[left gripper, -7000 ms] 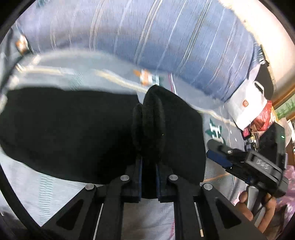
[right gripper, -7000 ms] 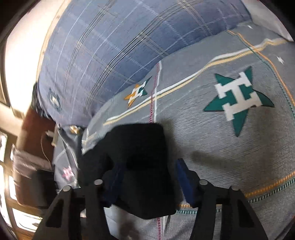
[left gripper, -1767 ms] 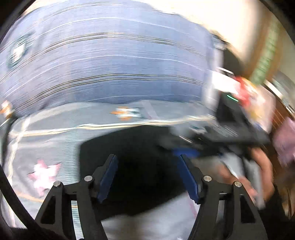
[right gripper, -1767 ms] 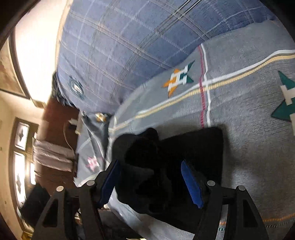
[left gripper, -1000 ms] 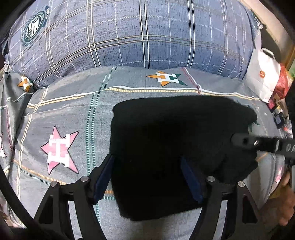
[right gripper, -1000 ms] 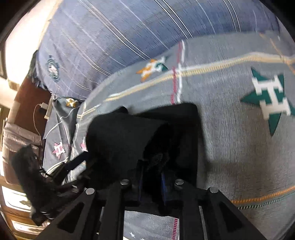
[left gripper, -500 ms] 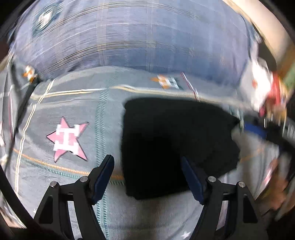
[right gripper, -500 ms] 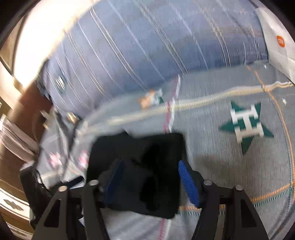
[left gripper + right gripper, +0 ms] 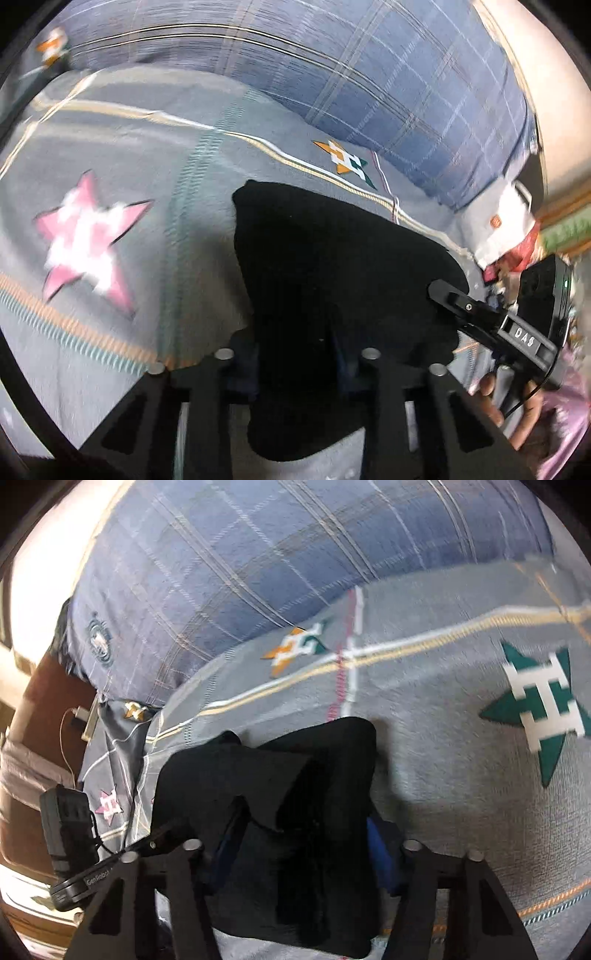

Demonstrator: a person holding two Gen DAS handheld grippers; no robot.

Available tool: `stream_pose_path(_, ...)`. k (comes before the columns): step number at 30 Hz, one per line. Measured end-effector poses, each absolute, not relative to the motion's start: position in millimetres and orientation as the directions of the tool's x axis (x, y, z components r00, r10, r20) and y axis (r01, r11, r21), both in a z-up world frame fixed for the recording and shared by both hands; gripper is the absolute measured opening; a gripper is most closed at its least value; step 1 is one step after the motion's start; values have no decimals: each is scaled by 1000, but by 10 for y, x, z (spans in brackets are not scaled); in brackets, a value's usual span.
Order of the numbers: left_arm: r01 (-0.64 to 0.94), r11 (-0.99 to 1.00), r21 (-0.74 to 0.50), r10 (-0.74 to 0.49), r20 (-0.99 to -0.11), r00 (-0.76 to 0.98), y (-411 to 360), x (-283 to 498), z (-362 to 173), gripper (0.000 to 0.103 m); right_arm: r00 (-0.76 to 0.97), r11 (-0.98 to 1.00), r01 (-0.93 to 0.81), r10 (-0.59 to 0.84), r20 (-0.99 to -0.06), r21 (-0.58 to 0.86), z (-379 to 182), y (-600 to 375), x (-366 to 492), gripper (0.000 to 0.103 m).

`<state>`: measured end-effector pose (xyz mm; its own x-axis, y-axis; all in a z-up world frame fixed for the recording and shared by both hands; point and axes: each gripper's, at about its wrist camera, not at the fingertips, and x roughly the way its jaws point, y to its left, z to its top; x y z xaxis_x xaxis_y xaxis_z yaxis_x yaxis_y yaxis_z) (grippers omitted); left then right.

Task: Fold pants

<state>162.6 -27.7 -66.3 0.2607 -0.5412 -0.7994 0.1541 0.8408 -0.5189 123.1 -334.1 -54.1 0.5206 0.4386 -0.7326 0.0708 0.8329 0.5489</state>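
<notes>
The bed (image 9: 155,206) fills both views, grey cover with star patches, a blue checked pillow (image 9: 258,565) along the far side. On it lies the black pants (image 9: 332,266), folded into a thick dark bundle, and both tongs are right on top of it.

Left gripper (image 9: 295,354): its jaws have just been closing, and the near edge of the pants sits between them. The fingers are narrow apart with black cloth bunched in the gap, and the blue pads are almost swallowed by the fabric, so it looks clamped on the pants.

Right gripper (image 9: 303,842): jaws have just been closing too, standing about half apart. The folded stack of pants fills the space between them; the right blue pad (image 9: 376,845) lies against the side of the bundle, the left pad (image 9: 229,842) is near a loose fold, but black on black makes it hard to say whether both pads press in. I cannot tell if it grips.

Hard to read: the left view is smeared, the pink star (image 9: 85,240) blurred. The lower edge of the bundle is cut off behind the gripper frames. In the left view the other gripper reaches in from the right, a hand (image 9: 517,410) on its handle, partly out of frame.
</notes>
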Motion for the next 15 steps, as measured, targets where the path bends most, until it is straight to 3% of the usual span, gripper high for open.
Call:
stream_pose_path(6,27,887,-460,-440,-828,349,187,1412,-552,30,535,836,-91,499,-682,541,-293,-2712,1115,50)
stream_pose_path(7,-7,897,-442,-412,-843,346,267,1421,-616,43,522,840,-84,495,-695,535,-340,-2650,1133,50)
stream_pose_path(9,-55,924,-379,-345,-887,309,376,1377,-746,60,460,820,-23,517,-722,572,-576,-2623,1227,53)
stream_pose_path(11,-85,900,-429,-382,-866,323,534,1195,-668,60,443,791,33,537,-718,611,-710,-2679,1253,56)
stream_pose_path(15,-45,919,-391,-344,-854,389,704,733,-313,60,480,709,74,591,-649,701,-761,-2845,1161,61)
